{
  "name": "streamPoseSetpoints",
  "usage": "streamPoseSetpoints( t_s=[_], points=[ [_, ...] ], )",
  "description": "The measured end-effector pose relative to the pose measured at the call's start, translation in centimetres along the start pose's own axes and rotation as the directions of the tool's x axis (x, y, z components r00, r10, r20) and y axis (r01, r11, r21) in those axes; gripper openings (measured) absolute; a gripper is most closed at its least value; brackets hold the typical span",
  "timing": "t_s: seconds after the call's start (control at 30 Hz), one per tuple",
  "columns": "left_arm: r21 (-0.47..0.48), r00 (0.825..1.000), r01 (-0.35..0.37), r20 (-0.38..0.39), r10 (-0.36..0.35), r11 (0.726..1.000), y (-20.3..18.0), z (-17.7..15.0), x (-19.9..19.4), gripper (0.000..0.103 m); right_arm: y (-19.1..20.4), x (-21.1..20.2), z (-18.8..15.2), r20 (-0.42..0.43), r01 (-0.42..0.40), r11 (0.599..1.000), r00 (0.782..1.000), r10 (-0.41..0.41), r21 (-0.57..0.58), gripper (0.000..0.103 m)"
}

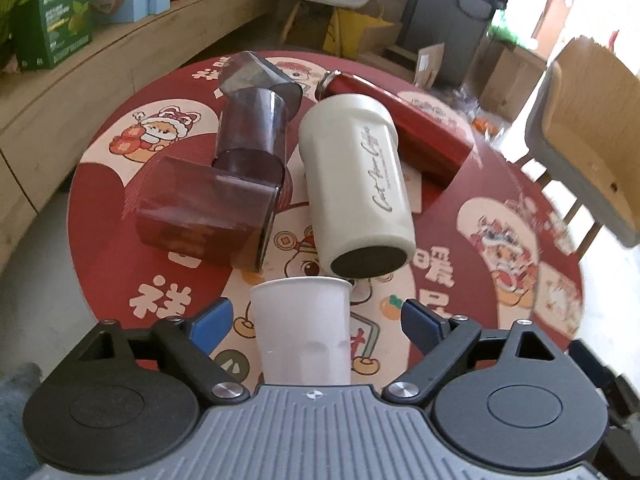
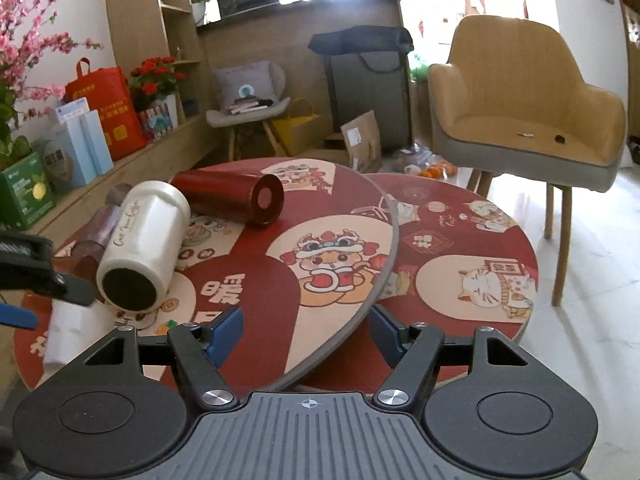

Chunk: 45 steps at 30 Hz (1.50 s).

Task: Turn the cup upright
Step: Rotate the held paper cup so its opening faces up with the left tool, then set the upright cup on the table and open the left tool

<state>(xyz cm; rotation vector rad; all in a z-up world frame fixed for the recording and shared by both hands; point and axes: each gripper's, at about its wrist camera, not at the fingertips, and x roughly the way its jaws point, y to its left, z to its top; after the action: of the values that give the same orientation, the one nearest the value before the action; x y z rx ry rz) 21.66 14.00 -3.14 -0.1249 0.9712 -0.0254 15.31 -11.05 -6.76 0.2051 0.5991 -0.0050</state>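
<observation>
While spread around the white paper cup (image 1: 302,328), close left gripper (image 1: 318,320) gently, avoiding crushing thin walls.

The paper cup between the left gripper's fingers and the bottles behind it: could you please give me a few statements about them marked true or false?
1. The left gripper is clamped on the paper cup. False: its blue pads stand apart from the cup's sides.
2. The white tumbler lies on its side. True.
3. The red bottle stands upright. False: it lies flat on the table.
4. The right gripper holds nothing. True.
5. The purple bottle lies left of the tumbler in the left view. True.
</observation>
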Motion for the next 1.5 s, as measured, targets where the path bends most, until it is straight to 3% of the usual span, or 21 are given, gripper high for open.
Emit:
streamPoseSetpoints(
  t_s=[0.27, 0.37, 0.67, 0.8, 1.07, 1.37, 1.47, 1.5],
  points=[
    [0.016, 0.999, -0.037, -0.029, 0.037, 0.999, -0.3, -0.2, 1.3, 0.076, -0.5, -0.1, 0.1, -0.006, -0.025, 0.999, 1.000, 0.025, 0.030, 0.066],
    [0.021, 0.998, -0.053, -0.032, 0.053, 0.998, -0.3, -0.4, 1.3, 0.061, -0.6, -0.1, 0.2, -0.010, -0.025, 0.999, 1.000, 0.026, 0.033, 0.066],
    [0.024, 0.997, -0.008, 0.081, 0.006, 1.000, 0.1, -1.5, -1.6, 0.060, -1.0, 0.3, 0.1, -0.039, -0.053, 0.995, 0.998, 0.056, 0.079, 0.068],
    [0.058, 0.991, -0.029, 0.134, 0.021, 0.998, -0.3, -1.9, -2.3, 0.060, -0.8, 0.5, 0.0, -0.043, -0.052, 0.995, 0.997, 0.056, 0.081, 0.068],
    [0.117, 0.990, -0.053, 0.136, 0.037, 0.992, -1.4, -3.0, -1.5, 0.060, -0.7, 0.6, 0.0, -0.050, -0.056, 0.995, 0.997, 0.060, 0.077, 0.068],
    [0.089, 0.998, -0.002, 0.056, -0.003, 0.996, -0.8, -4.3, -0.2, 0.059, -0.6, 0.7, -0.1, -0.051, -0.059, 0.996, 0.997, 0.063, 0.072, 0.068],
    [0.101, 0.998, 0.019, 0.060, -0.025, 0.995, -0.9, -4.3, -0.6, 0.068, -0.5, 0.6, -0.2, -0.048, -0.058, 0.996, 0.997, 0.061, 0.067, 0.068],
    [0.111, 0.998, 0.020, 0.063, -0.027, 0.994, -1.1, -4.4, -0.9, 0.079, -0.6, 0.6, -0.2, -0.049, -0.057, 0.996, 0.997, 0.060, 0.068, 0.069]
  ],
)
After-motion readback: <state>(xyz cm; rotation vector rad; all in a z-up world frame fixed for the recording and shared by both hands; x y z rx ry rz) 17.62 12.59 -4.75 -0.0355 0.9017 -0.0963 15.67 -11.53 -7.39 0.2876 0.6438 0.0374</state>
